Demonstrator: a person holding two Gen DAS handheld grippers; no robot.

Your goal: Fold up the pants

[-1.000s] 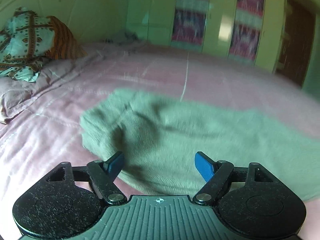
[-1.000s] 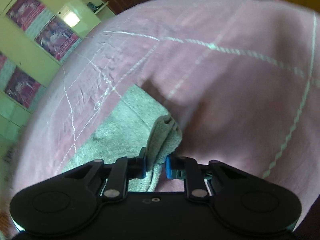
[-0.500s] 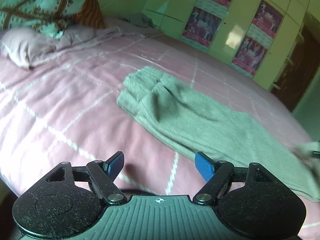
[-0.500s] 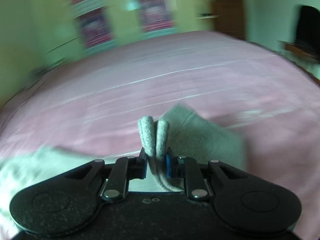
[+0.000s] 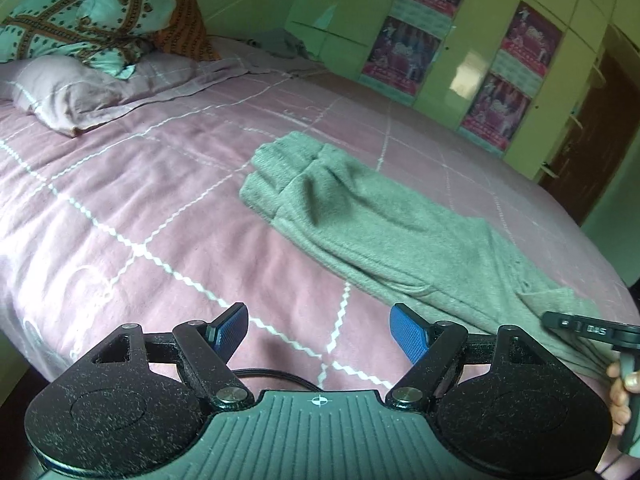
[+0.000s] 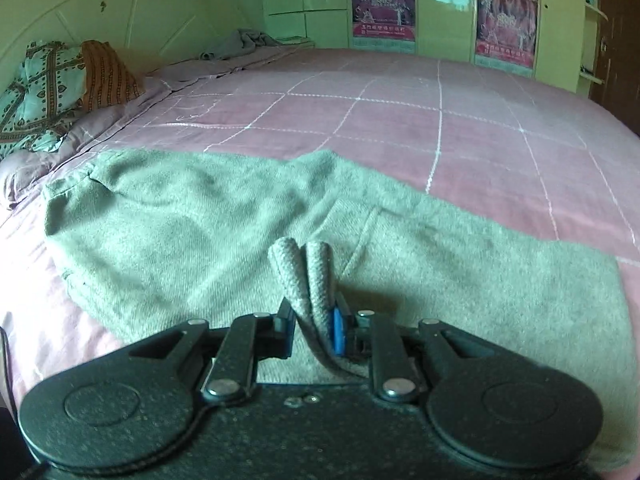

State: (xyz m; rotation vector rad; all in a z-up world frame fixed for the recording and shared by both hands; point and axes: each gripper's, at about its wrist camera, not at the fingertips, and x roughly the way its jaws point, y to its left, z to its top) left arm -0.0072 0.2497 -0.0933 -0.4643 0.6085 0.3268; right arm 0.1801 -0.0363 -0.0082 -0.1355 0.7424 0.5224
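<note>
The grey-green pants [image 5: 384,224] lie folded lengthwise on the pink bedspread [image 5: 120,200], one end bunched toward the pillows. My left gripper [image 5: 320,330] is open and empty, held above the bedspread short of the pants' near edge. My right gripper [image 6: 312,330] is shut on a doubled fold of the pants [image 6: 304,264], which stands up between the jaws. The rest of the pants [image 6: 192,224] spread out beyond it. The right gripper's body also shows at the right edge of the left wrist view [image 5: 588,330], at the pants' near end.
A pink pillow [image 5: 68,92] and a patterned teal and orange cloth [image 5: 92,20] sit at the head of the bed. A green wardrobe with posters [image 5: 408,48] lines the far side. A dark door [image 5: 592,132] stands at the right.
My left gripper has pulled back from over the pants and stays open. My right gripper, still holding the fold, has swung round and now looks along the pants toward the headboard.
</note>
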